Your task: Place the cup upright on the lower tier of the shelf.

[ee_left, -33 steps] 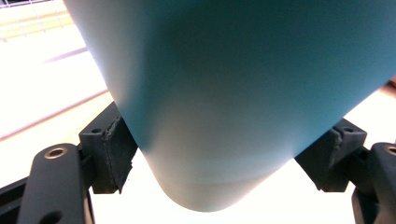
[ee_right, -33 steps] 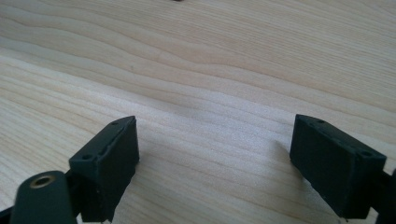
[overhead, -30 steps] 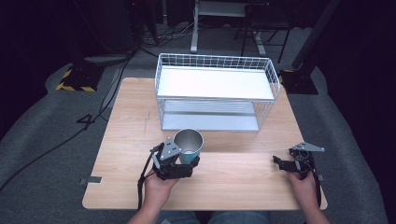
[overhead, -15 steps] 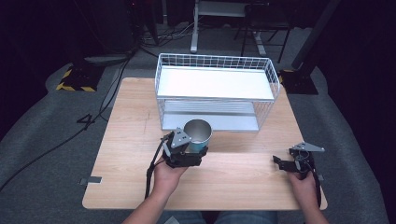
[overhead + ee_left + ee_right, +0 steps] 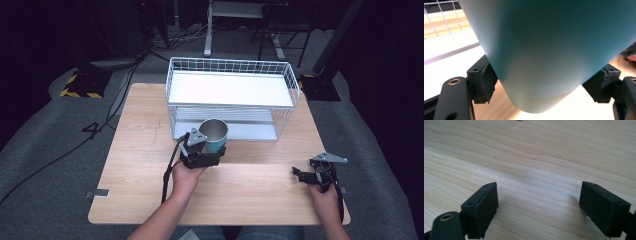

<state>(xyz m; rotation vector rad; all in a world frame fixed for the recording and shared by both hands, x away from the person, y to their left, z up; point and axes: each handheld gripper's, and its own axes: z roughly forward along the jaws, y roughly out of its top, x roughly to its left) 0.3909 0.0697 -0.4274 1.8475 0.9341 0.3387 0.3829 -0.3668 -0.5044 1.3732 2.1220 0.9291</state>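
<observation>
The left hand-held gripper (image 5: 214, 151) is clamping the teal cup (image 5: 214, 135) just before the wire rack (image 5: 230, 65), placement into its lower shelf (image 5: 250, 131) apparently pending, while the right hand-held gripper (image 5: 539, 207) is idling wide open on the tabletop (image 5: 140, 130).

The wooden table (image 5: 140, 130) has a light top with a clear grain and stands on a grey carpet floor (image 5: 45, 165). A black cable (image 5: 75, 145) lies over the carpet at the left side. Near it, a mat with yellow and black stripes (image 5: 80, 87) lies on the floor. Behind the table, the white legs of a desk frame (image 5: 207, 35) stand in a very dark room. A dark pole (image 5: 340, 37) leans at the right. The light falls mainly on the table.
</observation>
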